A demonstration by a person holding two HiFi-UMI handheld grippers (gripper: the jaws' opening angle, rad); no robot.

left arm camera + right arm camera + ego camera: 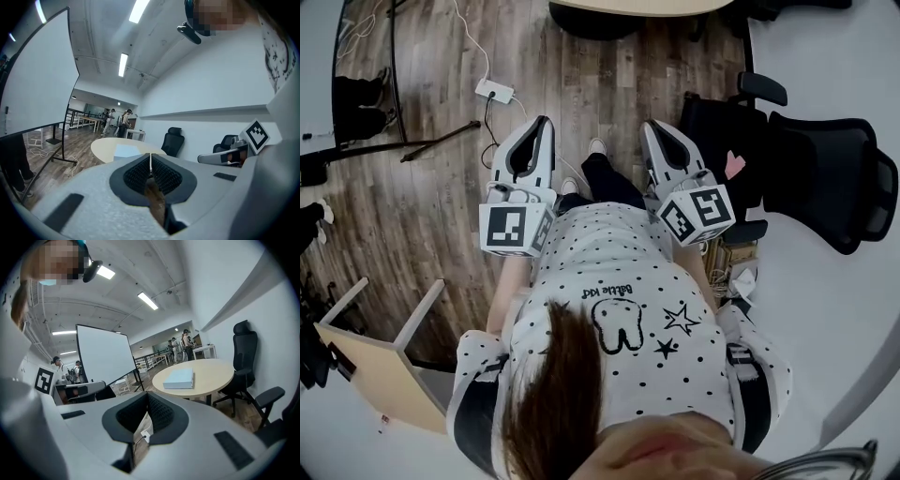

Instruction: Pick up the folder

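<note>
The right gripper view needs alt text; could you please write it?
A pale blue folder lies flat on a round table, seen past the right gripper, its fingers shut and empty. A black office chair stands beside the table.

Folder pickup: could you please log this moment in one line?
left gripper: shut, empty | right gripper: shut, empty | folder: on round table, untouched

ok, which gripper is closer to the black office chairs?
Right. The right gripper sits just left of the black office chairs in the head view. The left gripper is farther left, across the person's legs from them.
</note>
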